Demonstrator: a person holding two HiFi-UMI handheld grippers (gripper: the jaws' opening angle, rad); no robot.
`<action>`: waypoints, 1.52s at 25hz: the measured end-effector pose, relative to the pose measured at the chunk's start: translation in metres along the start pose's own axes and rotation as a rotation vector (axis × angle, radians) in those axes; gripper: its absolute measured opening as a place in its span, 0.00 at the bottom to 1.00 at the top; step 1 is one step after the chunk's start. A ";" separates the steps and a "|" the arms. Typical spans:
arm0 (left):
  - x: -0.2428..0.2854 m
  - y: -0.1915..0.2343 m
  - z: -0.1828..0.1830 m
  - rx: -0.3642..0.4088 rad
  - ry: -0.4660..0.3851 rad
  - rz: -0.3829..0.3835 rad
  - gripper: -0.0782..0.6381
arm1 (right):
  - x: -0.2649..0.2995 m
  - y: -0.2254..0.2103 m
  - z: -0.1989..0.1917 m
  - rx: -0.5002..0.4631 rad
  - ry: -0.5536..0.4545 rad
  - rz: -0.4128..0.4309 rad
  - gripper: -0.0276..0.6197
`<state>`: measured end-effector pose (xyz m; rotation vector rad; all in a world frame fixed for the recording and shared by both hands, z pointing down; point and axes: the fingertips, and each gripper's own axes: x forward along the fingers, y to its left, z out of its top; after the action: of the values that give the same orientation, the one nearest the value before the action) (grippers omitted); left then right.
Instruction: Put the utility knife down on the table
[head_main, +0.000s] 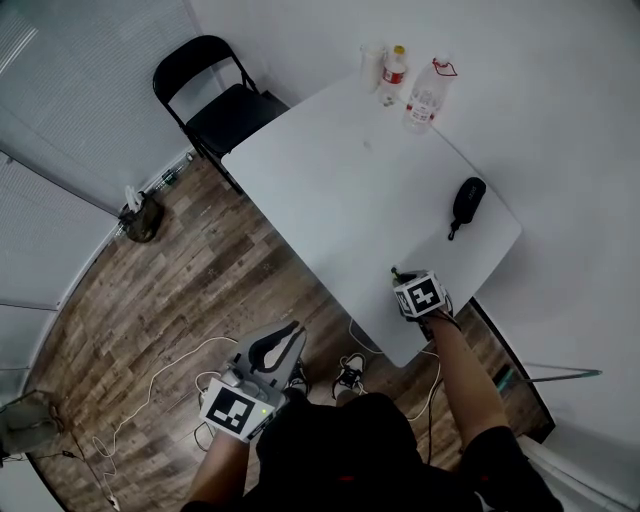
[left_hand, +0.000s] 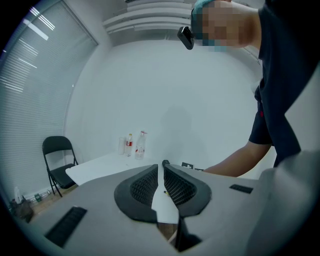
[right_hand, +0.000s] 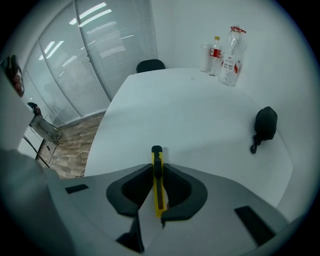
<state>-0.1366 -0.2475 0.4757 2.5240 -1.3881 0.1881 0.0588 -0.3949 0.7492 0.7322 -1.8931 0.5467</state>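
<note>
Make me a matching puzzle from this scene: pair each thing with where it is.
Things:
1. yellow utility knife
2. black pouch
3. black folding chair
4. clear plastic bottle

Places:
A. standing at the far corner of the white table
B. clamped between the jaws of the right gripper
C. on the wooden floor, beside the table's far end
D. lying on the table near its right edge

Pairs: 1-B, 2-D, 3-C, 4-A

Bright, even, cool light; sharp frames, fisheye bending at edges.
</note>
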 end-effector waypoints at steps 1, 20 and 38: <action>0.000 0.000 -0.002 0.002 0.012 -0.001 0.18 | 0.000 0.000 0.000 -0.002 -0.009 0.000 0.15; -0.013 -0.001 -0.008 -0.062 0.006 -0.004 0.18 | -0.026 0.015 0.014 -0.013 -0.116 0.036 0.33; -0.010 -0.031 0.063 0.008 -0.111 -0.183 0.18 | -0.315 0.079 0.083 0.103 -0.870 -0.156 0.12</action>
<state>-0.1163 -0.2412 0.4081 2.6858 -1.1861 0.0189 0.0529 -0.3147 0.4238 1.3189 -2.5710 0.2281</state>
